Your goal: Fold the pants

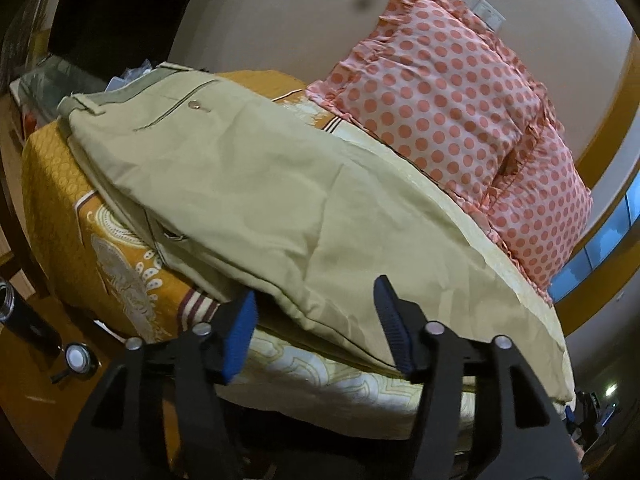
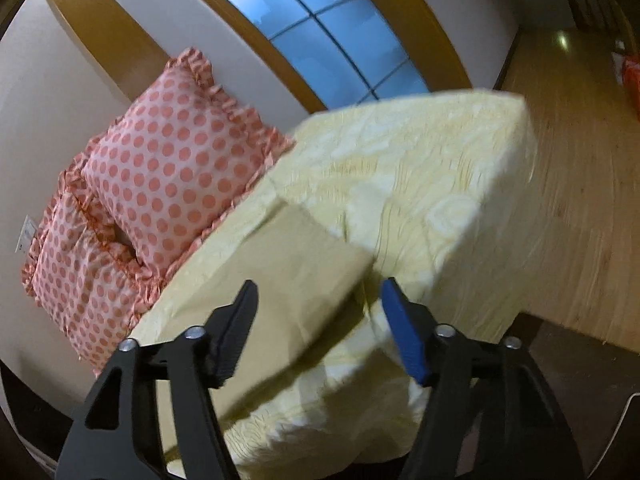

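Khaki pants (image 1: 256,196) lie flat on the bed, waistband and buttoned back pocket at the far left, legs running toward the near right. My left gripper (image 1: 316,328) is open at the near edge of the bed, its blue pads either side of the trouser fabric's lower edge, not closed on it. In the right wrist view the pant leg end (image 2: 296,264) lies on the pale yellow bedspread (image 2: 432,184). My right gripper (image 2: 318,320) is open just short of the leg hem, holding nothing.
Two pink polka-dot pillows (image 1: 444,108) lean against the wall behind the pants; they also show in the right wrist view (image 2: 168,184). An orange patterned cover (image 1: 120,256) drapes the bed's left side. Wooden floor (image 2: 580,184) lies beyond the bed corner. A dark bottle (image 1: 16,312) stands at left.
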